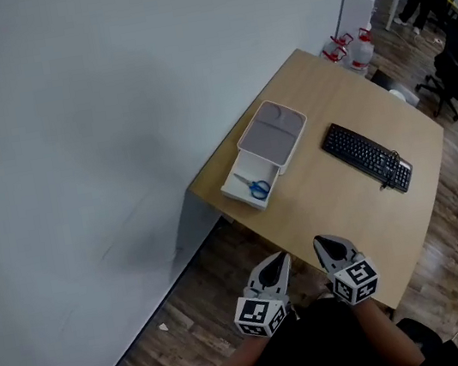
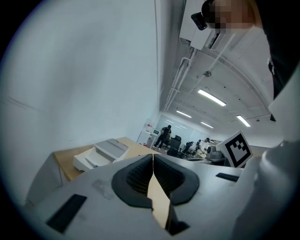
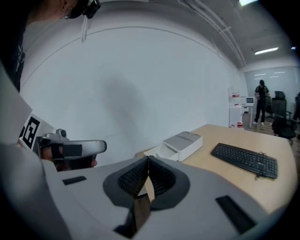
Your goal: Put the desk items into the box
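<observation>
The left gripper [image 1: 278, 259] and right gripper [image 1: 326, 246] hang by the light wooden table [image 1: 336, 199], fingers pressed together, empty.

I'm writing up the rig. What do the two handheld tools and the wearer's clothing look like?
Both the left tool and right tool have pale grey bodies tapering to a point, black ribbed pads, and a cube of black-and-white square markers at the rear. The person wears dark clothing.

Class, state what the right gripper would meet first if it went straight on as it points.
Probably the open drawer of the white box, though the desk may come first; depth is unclear.
</observation>
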Action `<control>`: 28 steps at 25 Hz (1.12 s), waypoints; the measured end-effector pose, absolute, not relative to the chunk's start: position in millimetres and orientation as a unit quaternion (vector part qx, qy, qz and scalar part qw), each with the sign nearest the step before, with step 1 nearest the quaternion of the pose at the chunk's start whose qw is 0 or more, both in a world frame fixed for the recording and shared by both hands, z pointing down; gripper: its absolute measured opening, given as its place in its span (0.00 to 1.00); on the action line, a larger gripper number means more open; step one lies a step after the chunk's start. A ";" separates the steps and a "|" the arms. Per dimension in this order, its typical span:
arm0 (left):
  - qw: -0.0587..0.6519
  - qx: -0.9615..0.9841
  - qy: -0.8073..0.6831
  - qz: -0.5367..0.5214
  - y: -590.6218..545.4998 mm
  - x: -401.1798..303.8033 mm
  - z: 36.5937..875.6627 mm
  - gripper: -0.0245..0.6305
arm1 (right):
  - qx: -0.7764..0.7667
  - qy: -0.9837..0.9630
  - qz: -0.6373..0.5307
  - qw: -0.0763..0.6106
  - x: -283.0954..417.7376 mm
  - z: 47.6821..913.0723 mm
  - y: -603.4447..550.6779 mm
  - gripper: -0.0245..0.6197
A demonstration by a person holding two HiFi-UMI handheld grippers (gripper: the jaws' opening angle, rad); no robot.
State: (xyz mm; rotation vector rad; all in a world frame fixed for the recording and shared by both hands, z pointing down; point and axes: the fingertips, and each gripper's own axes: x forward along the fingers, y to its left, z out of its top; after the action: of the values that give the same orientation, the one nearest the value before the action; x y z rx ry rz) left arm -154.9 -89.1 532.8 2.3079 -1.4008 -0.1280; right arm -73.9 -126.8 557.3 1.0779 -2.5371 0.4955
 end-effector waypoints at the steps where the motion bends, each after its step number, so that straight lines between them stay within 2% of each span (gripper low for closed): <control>1: 0.217 0.840 -0.496 -0.043 -89.6 -143.9 533.7 0.06 | 0.403 -0.884 0.171 0.166 -57.6 555.5 -127.5 0.13; 9: 0.209 0.896 -0.392 -0.011 -72.0 -31.4 492.5 0.06 | 0.551 -0.810 0.156 0.131 88.6 495.9 -83.9 0.13; 15: 0.196 0.927 -0.321 0.005 -48.5 65.2 492.8 0.06 | 0.631 -0.757 0.140 0.098 190.7 474.9 -24.9 0.13; 18: 0.191 0.932 -0.307 0.006 -31.6 95.6 476.7 0.06 | 0.649 -0.745 0.130 0.084 216.4 461.0 2.9 0.13; 22: 0.148 0.949 -0.278 -0.003 -5.7 133.2 450.3 0.06 | 0.663 -0.736 0.121 0.066 241.2 450.2 31.6 0.13; 28: 0.142 0.951 -0.275 -0.018 23.5 167.9 438.3 0.06 | 0.670 -0.732 0.107 0.053 257.4 434.4 63.4 0.13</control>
State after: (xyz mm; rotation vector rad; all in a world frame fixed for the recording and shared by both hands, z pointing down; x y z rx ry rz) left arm 167.9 23.5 438.3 2.7446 -0.7930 -0.0528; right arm 257.4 63.4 434.4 2.0380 -2.2271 0.3263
